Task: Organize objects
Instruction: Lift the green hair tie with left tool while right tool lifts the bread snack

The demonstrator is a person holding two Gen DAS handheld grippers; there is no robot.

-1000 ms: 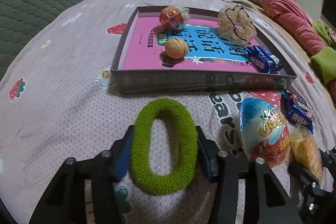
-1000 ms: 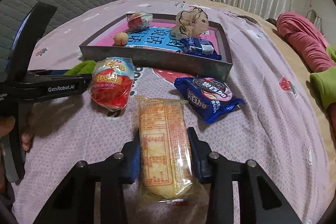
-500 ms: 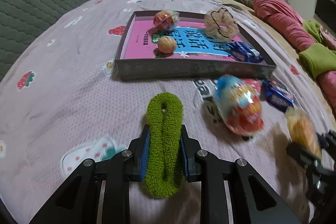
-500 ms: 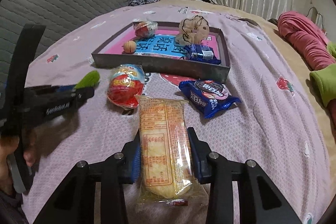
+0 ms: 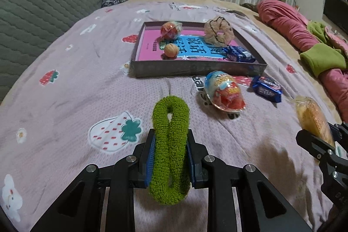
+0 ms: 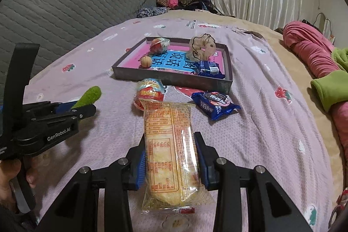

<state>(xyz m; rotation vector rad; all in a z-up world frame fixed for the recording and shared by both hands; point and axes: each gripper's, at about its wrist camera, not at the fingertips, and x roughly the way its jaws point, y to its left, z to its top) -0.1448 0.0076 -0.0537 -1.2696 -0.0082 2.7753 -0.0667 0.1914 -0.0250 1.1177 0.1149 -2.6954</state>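
My left gripper (image 5: 170, 158) is shut on a green fuzzy hair tie (image 5: 170, 138), squeezed flat and lifted above the bedspread. My right gripper (image 6: 171, 158) is shut on a clear yellow bread packet (image 6: 170, 145), also held up off the bed. Ahead stands a grey tray (image 5: 195, 69) with a pink and blue book inside it. In the tray lie a wrapped red ball (image 5: 170, 29), a walnut (image 5: 171, 50), a beige scrunchie (image 5: 218, 32) and a blue snack pack (image 5: 238, 54). In the right wrist view the left gripper (image 6: 87, 104) with the hair tie (image 6: 89, 96) shows at the left.
In front of the tray lie a red and blue egg-shaped toy pack (image 5: 225, 91) and a blue biscuit pack (image 5: 267, 88). A grey quilted headboard (image 5: 43, 14) rises at the left. Pink and green bedding (image 5: 308, 40) is heaped at the right. A hand (image 6: 13, 175) holds the left gripper's handle.
The left gripper's jaws closed on the green hair tie, pressing the ring flat, and lifted it off the bedspread. Both grippers rose and drew back from the tray; the bread packet stayed gripped.
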